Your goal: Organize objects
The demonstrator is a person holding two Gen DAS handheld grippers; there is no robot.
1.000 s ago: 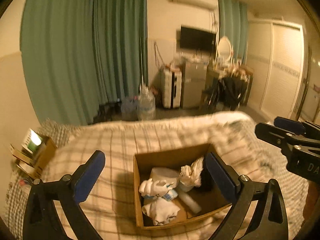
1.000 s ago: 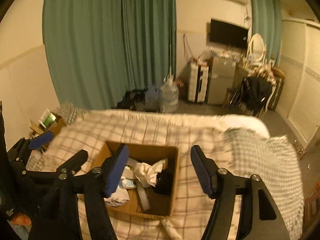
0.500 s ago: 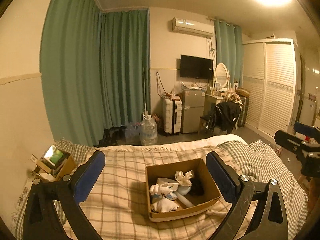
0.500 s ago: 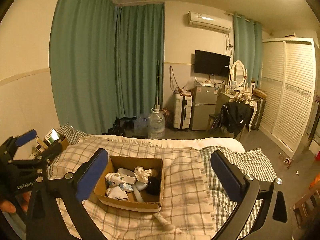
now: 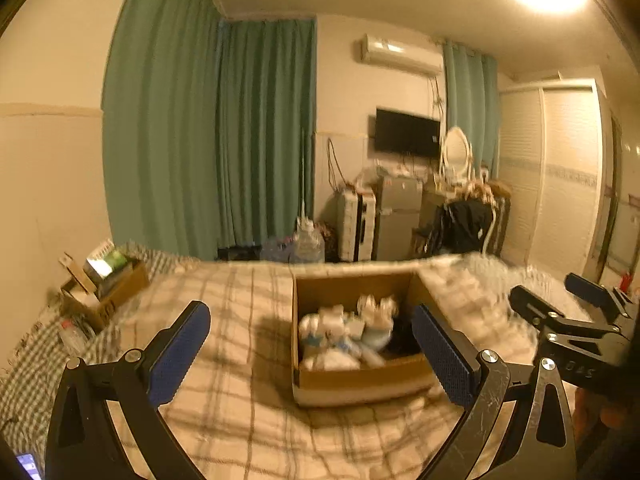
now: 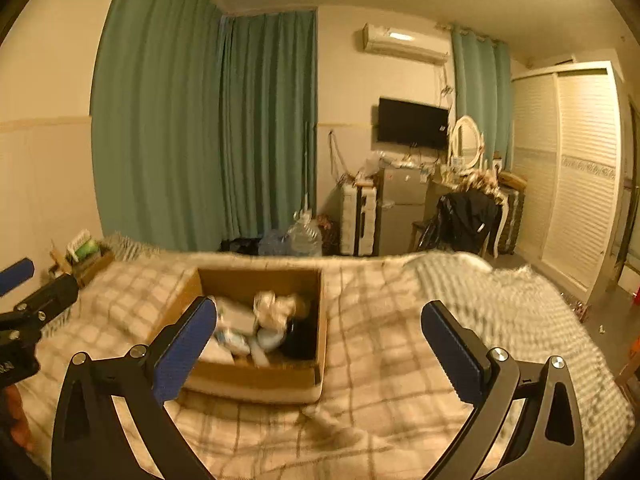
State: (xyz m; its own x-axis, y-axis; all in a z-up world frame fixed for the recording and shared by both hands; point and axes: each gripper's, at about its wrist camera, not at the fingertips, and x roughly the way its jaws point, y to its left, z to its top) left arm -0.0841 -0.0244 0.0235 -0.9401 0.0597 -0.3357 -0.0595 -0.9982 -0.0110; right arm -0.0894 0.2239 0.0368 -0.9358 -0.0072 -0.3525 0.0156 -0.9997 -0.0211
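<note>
One cardboard box (image 5: 360, 380), two claws (image 5: 310, 354).

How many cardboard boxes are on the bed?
2: a big open box in the middle, and a smaller box at the bed's far left corner. Others may be hidden.

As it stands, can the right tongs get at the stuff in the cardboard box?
Probably yes. The right tongs are open and empty, the cardboard box on the bed has no lid, and nothing lies between them. The left tongs sit off to the side, clear of the path.
</note>
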